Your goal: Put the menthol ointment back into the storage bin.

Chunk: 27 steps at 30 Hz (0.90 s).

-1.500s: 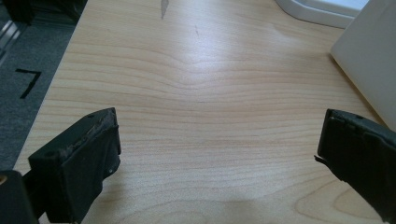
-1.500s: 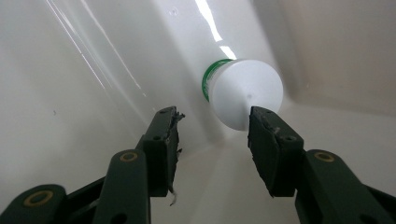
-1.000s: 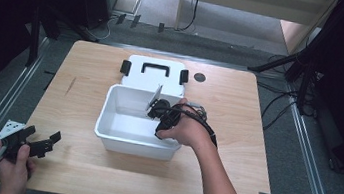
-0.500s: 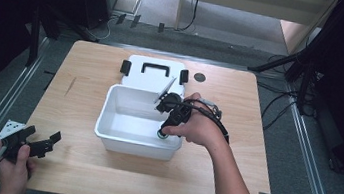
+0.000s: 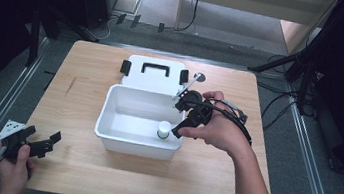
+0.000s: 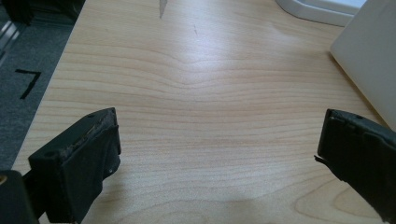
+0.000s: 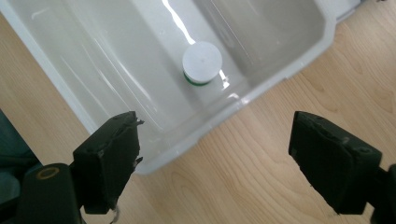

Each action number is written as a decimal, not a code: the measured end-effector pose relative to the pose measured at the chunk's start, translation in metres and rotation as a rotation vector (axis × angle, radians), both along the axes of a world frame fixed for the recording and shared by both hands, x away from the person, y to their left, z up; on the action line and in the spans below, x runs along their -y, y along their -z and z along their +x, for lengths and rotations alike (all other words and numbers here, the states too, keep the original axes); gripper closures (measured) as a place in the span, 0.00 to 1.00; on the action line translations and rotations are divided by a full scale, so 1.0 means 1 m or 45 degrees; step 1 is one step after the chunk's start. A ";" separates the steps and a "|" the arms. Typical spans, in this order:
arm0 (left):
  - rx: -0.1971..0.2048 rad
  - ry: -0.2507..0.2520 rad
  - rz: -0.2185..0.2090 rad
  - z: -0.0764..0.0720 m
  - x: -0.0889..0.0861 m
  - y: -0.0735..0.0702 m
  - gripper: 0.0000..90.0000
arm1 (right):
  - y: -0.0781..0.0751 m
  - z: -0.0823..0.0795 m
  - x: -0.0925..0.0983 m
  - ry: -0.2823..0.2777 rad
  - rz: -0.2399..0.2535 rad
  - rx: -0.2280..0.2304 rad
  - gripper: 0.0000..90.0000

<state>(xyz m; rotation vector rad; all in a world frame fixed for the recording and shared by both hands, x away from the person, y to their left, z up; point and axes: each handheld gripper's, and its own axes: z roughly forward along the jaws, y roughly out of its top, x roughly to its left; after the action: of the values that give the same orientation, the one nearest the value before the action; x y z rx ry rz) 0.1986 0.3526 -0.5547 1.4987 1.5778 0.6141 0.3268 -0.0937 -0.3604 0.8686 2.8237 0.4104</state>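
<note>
At the near left corner of the pale wooden counter point(image 5: 100, 168), the left claw point(image 5: 45, 142) rests in a hand with its jaws spread wide and nothing between them. In the middle stands a white rectangular plastic tub point(image 5: 118, 143), its flat white lid with black handle point(image 5: 153, 69) lying just behind it; a small white-capped bottle with a green band point(image 5: 163, 129) stands upright inside the tub at its near right corner. The right claw point(image 5: 182, 123) hangs over the tub's right rim, just beside the bottle, jaws spread and empty

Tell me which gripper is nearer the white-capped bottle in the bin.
Right. The right gripper hovers open at the bin's corner beside the bottle; the left gripper sits far off near the table's edge.
</note>
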 end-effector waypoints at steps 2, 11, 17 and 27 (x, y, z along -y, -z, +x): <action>-0.002 0.001 -0.001 0.000 0.000 0.000 0.00 | -0.001 -0.003 0.006 0.020 0.001 0.007 0.17; 0.001 0.001 0.001 0.000 0.000 0.000 0.00 | 0.004 -0.010 0.038 0.101 0.031 0.029 0.15; 0.001 0.002 0.006 0.000 0.000 0.000 0.00 | 0.012 -0.016 0.062 0.148 0.058 0.034 0.15; -0.004 0.004 0.009 -0.001 0.000 0.000 0.00 | 0.036 -0.025 0.095 0.229 0.088 0.016 0.16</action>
<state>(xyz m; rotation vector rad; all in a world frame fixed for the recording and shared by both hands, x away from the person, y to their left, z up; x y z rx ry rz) 0.1981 0.3523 -0.5545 1.5074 1.5772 0.6164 0.3020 -0.1891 -0.3964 1.1186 2.7047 0.4880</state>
